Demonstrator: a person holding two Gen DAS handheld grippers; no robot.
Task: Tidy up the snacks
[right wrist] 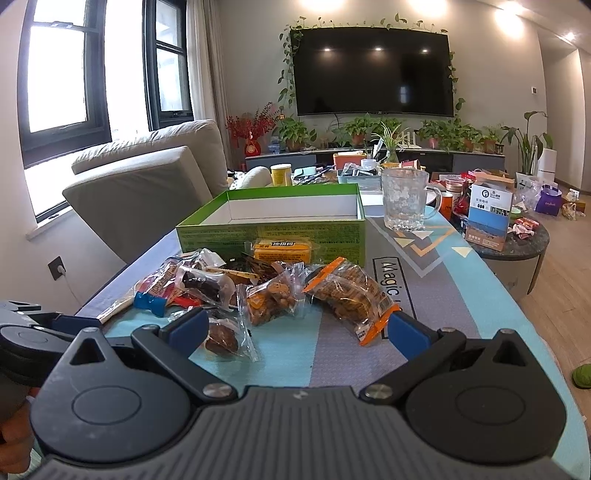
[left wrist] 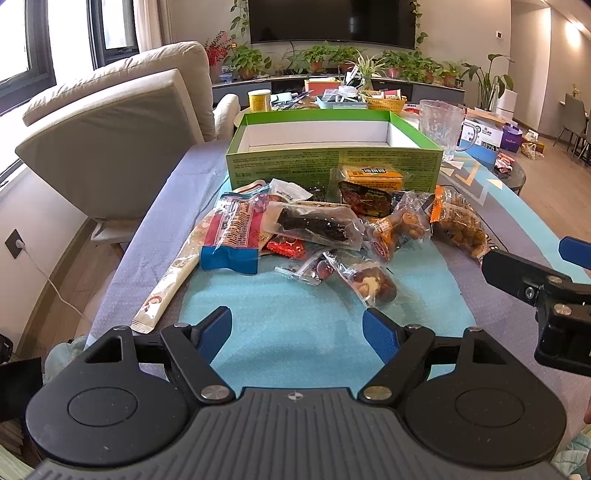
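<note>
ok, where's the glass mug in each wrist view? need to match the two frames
Left wrist: glass mug upper right, just behind the right far corner of the green box.
Right wrist: glass mug right of centre, beside the green box's right end, handle pointing right.
Shared landmark: the wall TV behind both.

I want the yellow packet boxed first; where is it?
In both views the yellow packet leans against the green box's near wall, at the back of the snack pile.
</note>
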